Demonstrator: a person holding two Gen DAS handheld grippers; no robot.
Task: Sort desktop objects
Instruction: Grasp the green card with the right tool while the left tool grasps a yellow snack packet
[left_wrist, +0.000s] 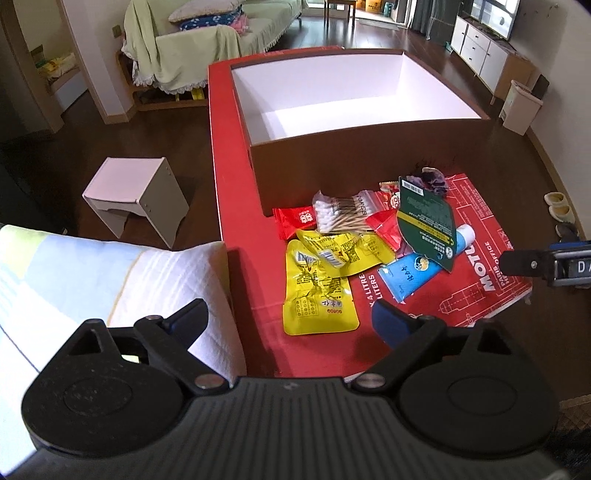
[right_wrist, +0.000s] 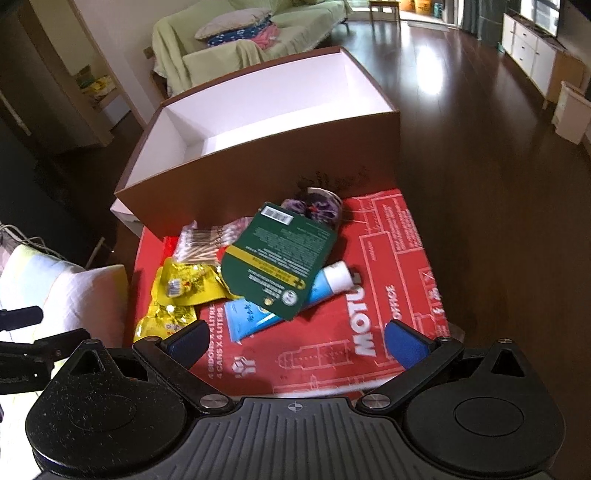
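A pile of small items lies on a red printed cardboard surface (left_wrist: 480, 295) in front of a brown box (left_wrist: 354, 147) with an empty white inside. The pile holds yellow snack pouches (left_wrist: 317, 291), a red packet (left_wrist: 295, 219), a bag of cotton swabs (left_wrist: 343, 214), a dark green card pack (left_wrist: 428, 218) leaning over a blue tube (left_wrist: 410, 275), and a purple cloth piece (left_wrist: 434, 179). My left gripper (left_wrist: 291, 317) hovers open just before the yellow pouches. My right gripper (right_wrist: 295, 341) is open near the blue tube (right_wrist: 251, 317) and green pack (right_wrist: 277, 258). Nothing is held.
A pale pillow (left_wrist: 92, 280) lies at the left of the red surface. A white stool (left_wrist: 136, 199) stands on the dark wood floor to the left. A sofa with a green cover (left_wrist: 192, 40) is behind the box. The right gripper's tip (left_wrist: 546, 260) shows at the right edge.
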